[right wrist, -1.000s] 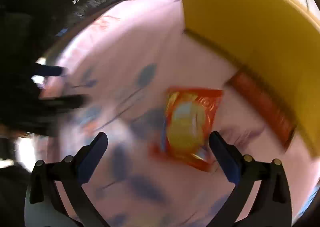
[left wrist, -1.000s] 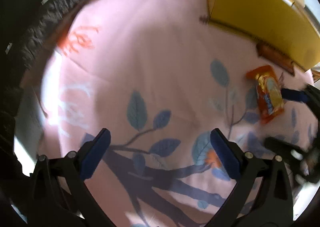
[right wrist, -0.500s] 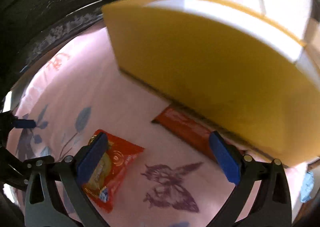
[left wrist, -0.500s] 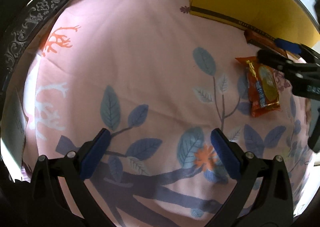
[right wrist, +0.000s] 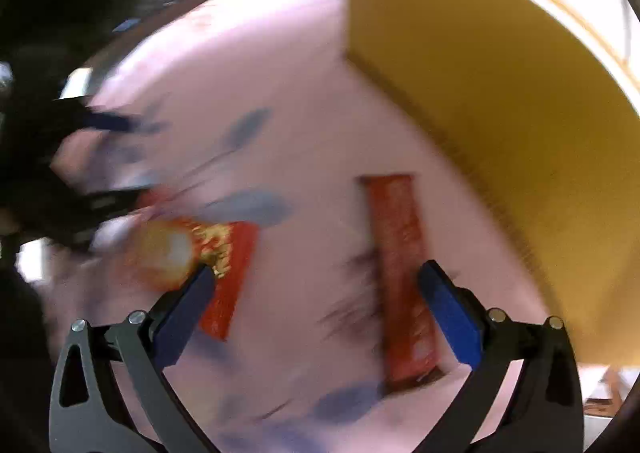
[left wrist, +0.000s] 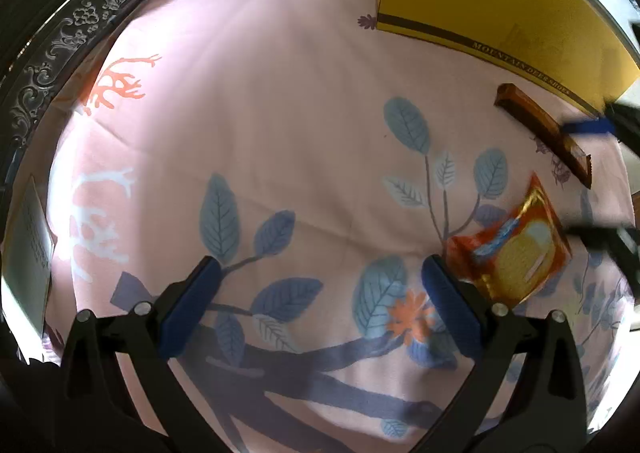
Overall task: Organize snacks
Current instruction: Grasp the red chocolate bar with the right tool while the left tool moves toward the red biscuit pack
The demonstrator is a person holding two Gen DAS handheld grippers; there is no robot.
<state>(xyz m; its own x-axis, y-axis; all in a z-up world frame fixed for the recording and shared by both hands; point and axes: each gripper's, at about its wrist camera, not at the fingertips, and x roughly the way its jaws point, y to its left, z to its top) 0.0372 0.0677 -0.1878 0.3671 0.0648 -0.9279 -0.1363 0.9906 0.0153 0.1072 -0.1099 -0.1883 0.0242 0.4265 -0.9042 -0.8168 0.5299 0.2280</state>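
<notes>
An orange snack packet (left wrist: 516,253) lies on the pink leaf-print cloth (left wrist: 280,113), just right of my left gripper's right finger. A long brown snack bar (left wrist: 540,133) lies beyond it, near the yellow box (left wrist: 500,5). My left gripper (left wrist: 320,293) is open and empty above the cloth. In the blurred right wrist view, my right gripper (right wrist: 320,293) is open and empty, with the bar (right wrist: 400,261) just inside its right finger and the orange packet (right wrist: 200,249) by its left finger. The right gripper also shows at the right edge of the left wrist view (left wrist: 600,181).
The yellow box (right wrist: 500,113) stands at the far right of the cloth. A dark carved frame (left wrist: 80,25) borders the cloth at the left and far side. A pale card (left wrist: 24,253) sits at the left edge.
The left gripper has moved right, so the orange packet now sits beside its right finger. The right gripper has swung fast; its view now centres on the brown bar.
</notes>
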